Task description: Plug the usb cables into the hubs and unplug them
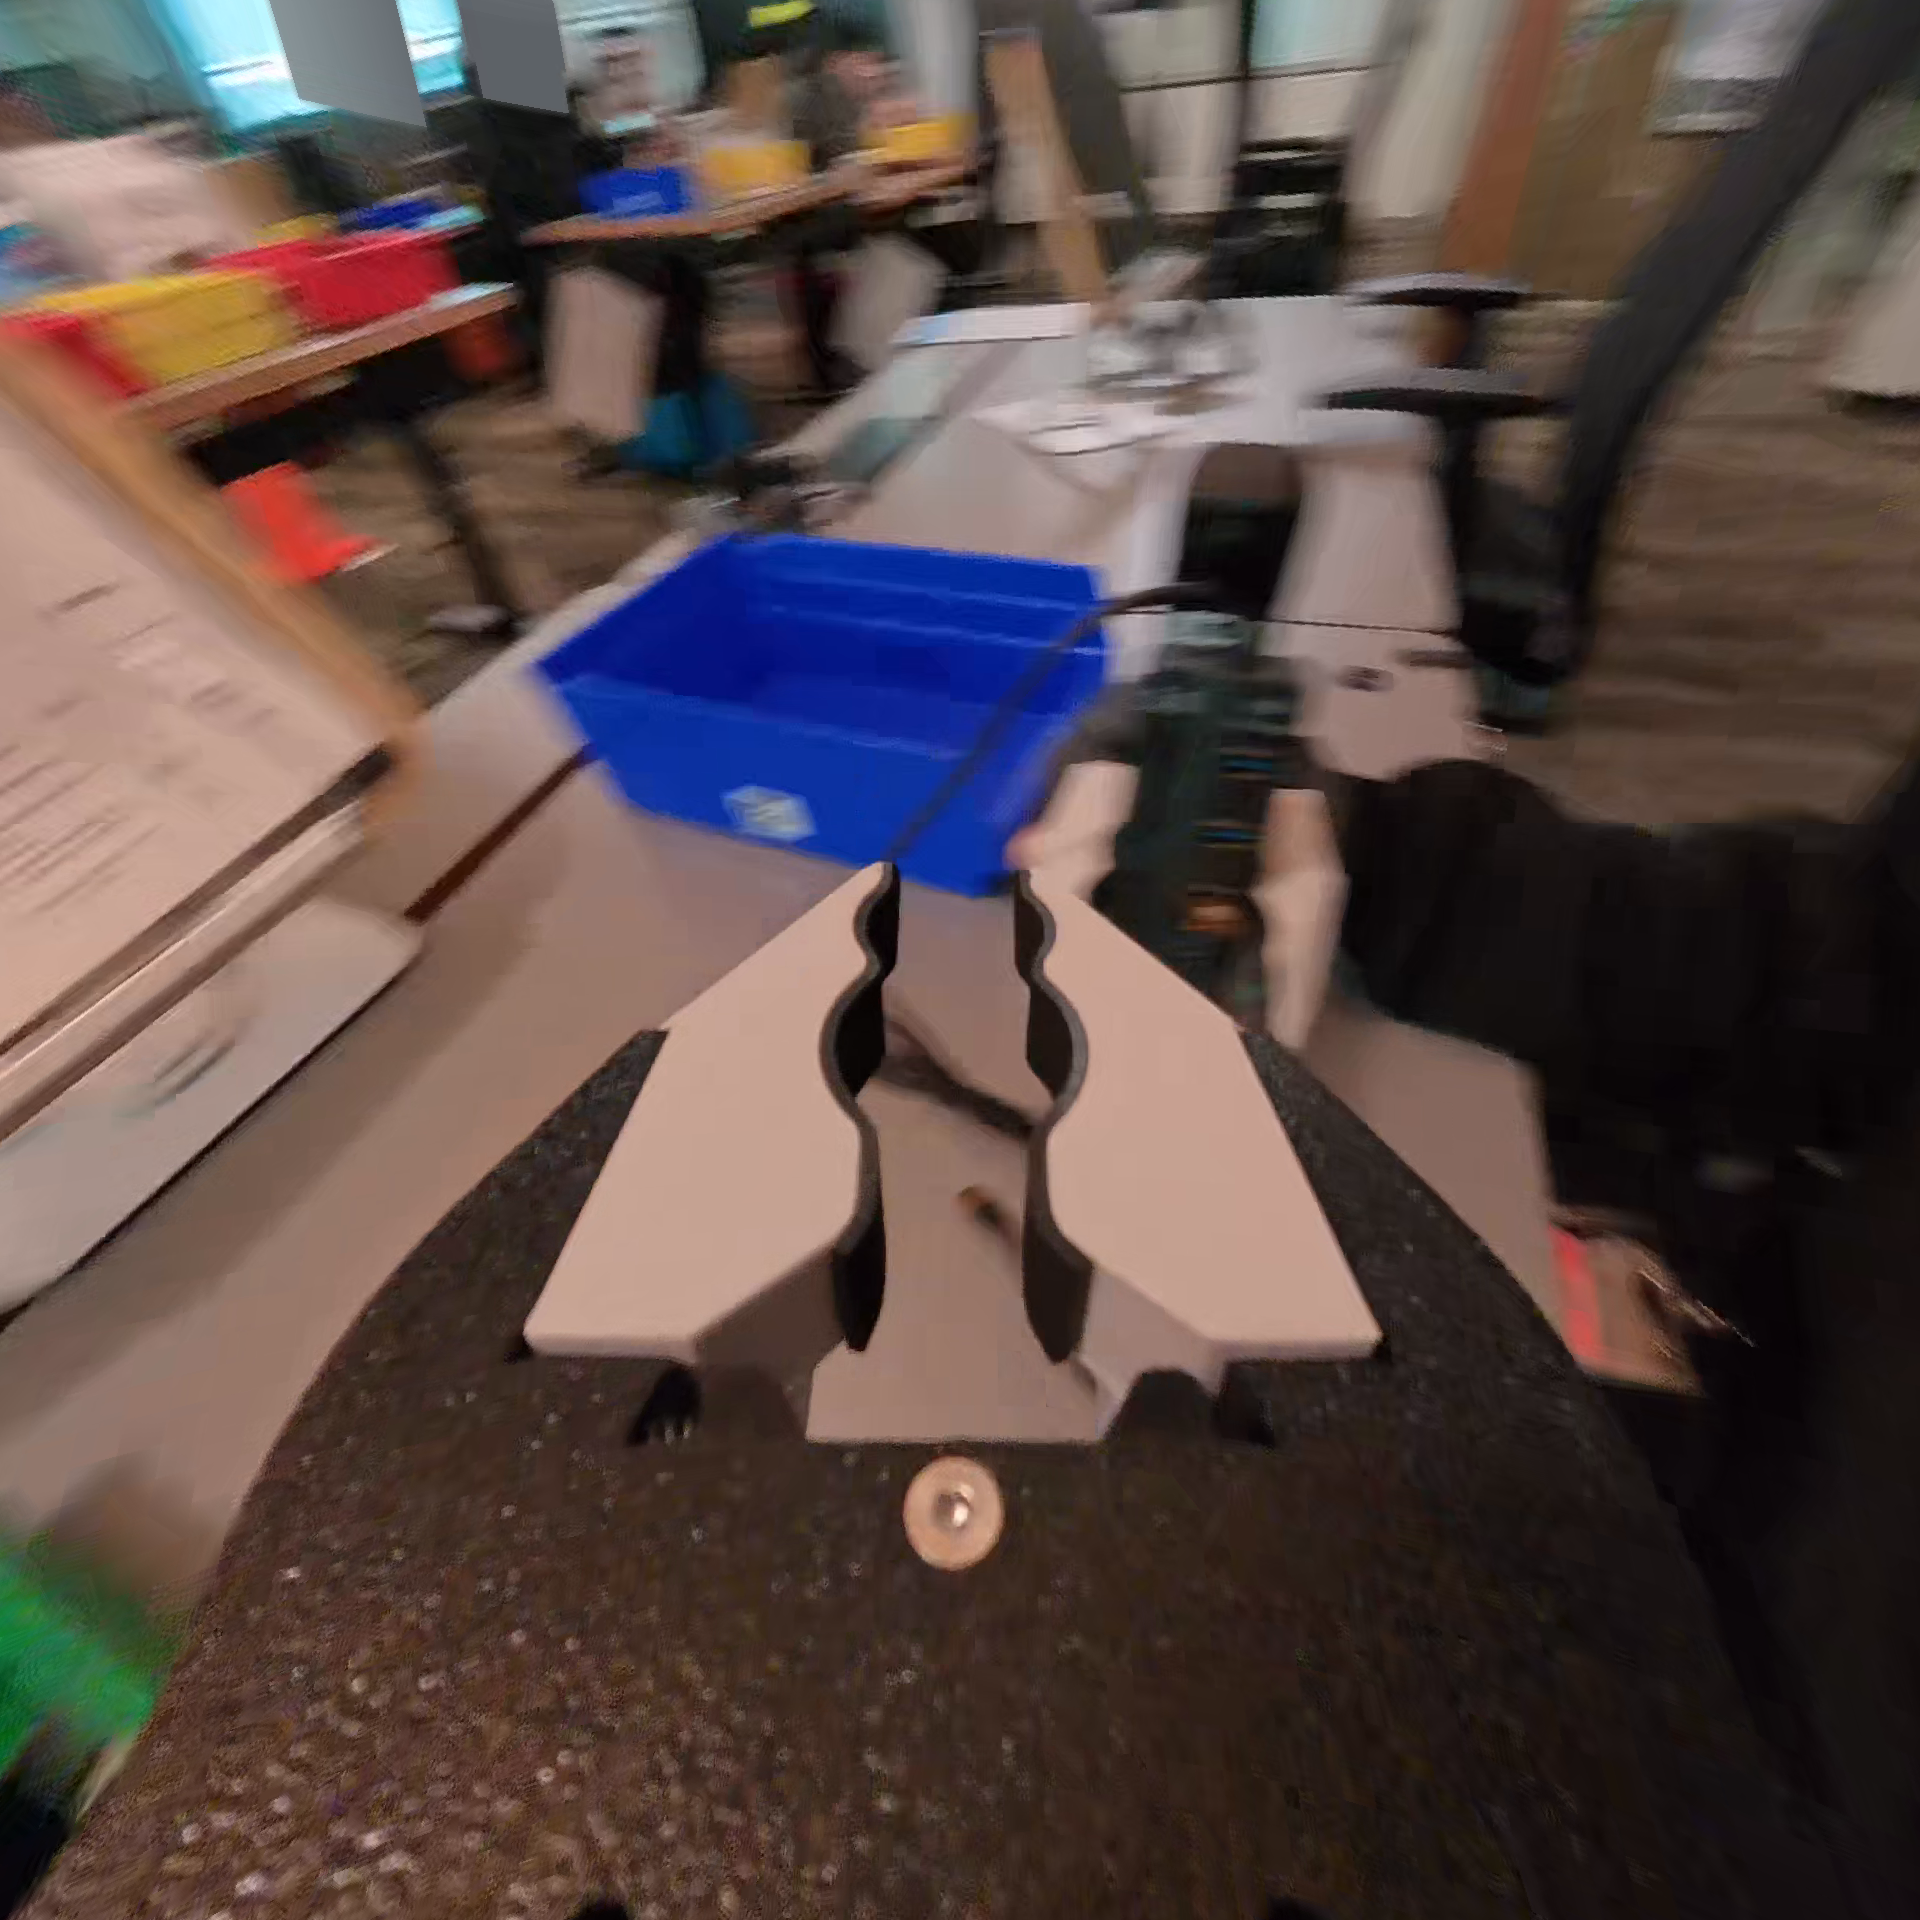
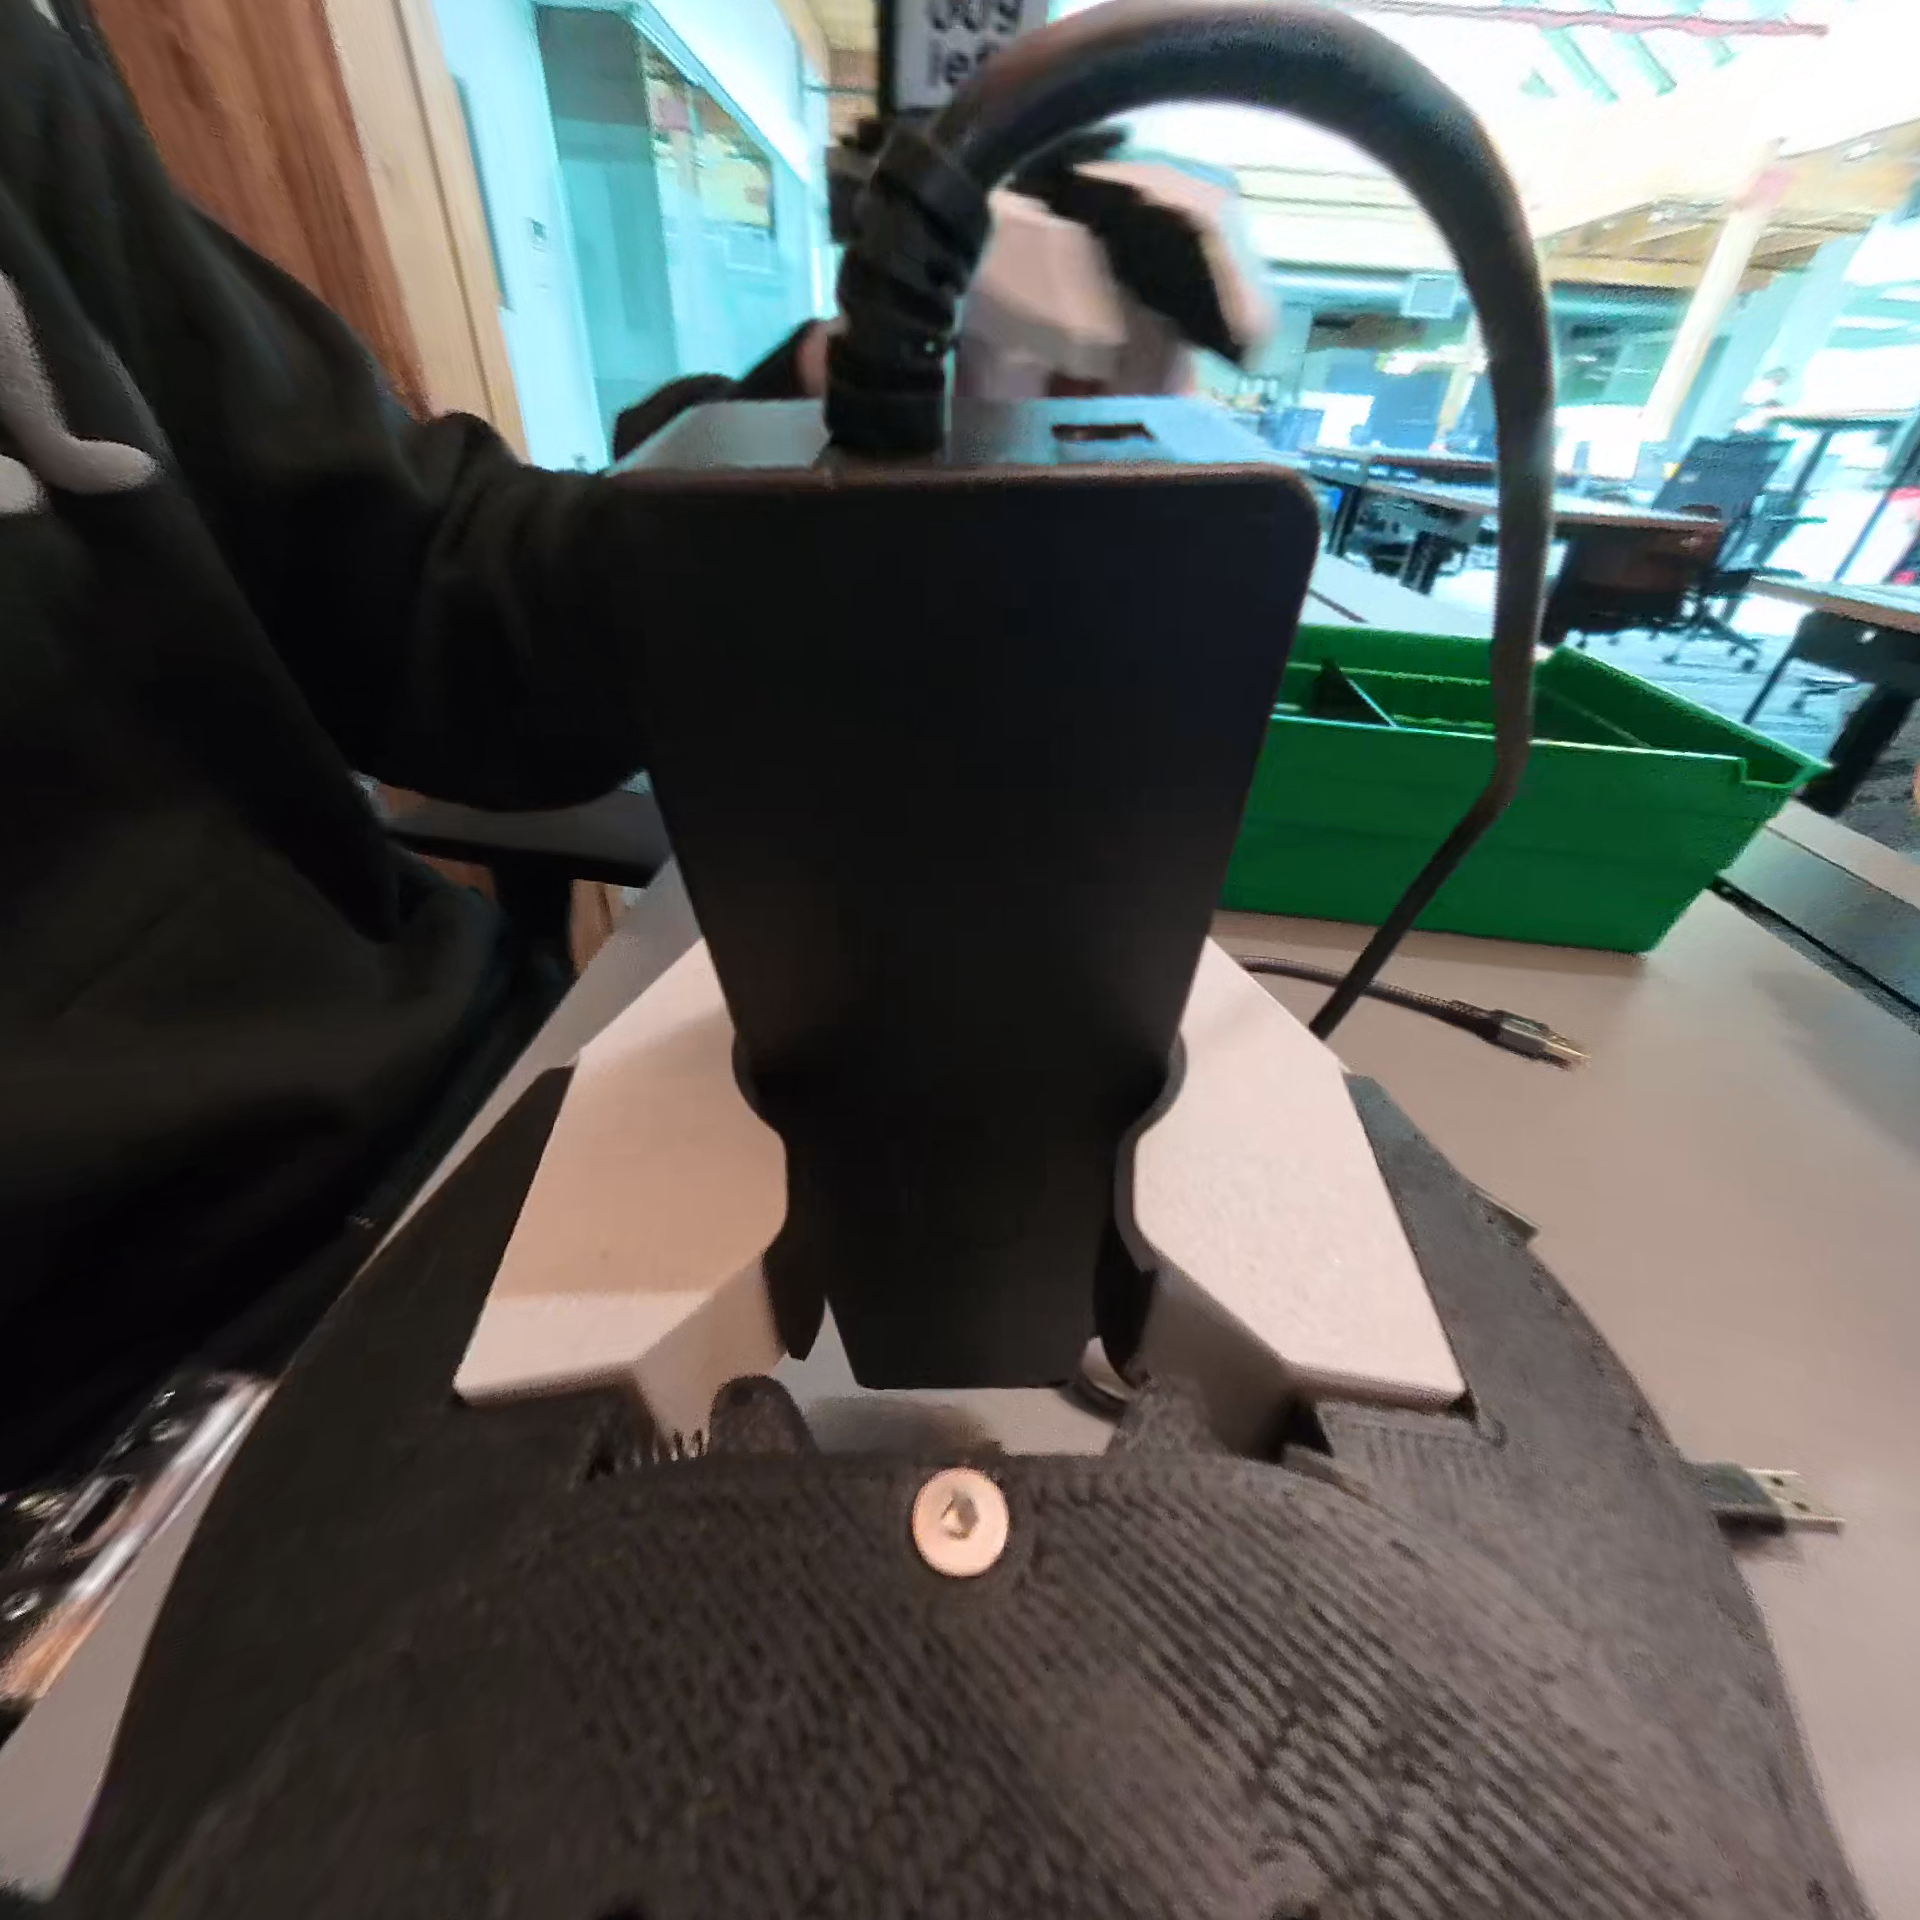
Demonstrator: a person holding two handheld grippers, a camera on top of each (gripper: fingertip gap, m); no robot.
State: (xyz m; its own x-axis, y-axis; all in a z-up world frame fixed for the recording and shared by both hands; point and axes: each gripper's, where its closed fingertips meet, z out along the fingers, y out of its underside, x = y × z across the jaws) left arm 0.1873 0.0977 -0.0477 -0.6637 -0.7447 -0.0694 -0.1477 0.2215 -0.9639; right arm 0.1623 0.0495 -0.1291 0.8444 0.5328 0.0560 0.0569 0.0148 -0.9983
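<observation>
Left wrist view: the left gripper (image 1: 954,883) has its jaws a little apart with nothing between them. A blue plastic bin (image 1: 831,717) sits ahead.

Right wrist view: the right gripper (image 2: 961,1060) squeezes a flat black box-shaped hub (image 2: 956,748), probably to keep it steady. Its long side points away, ports up. A thick black cable (image 2: 1496,416) is plugged in on top, and a loose braided usb cable (image 2: 1455,1013) lies on the table by the green plastic bin (image 2: 1538,821).
</observation>
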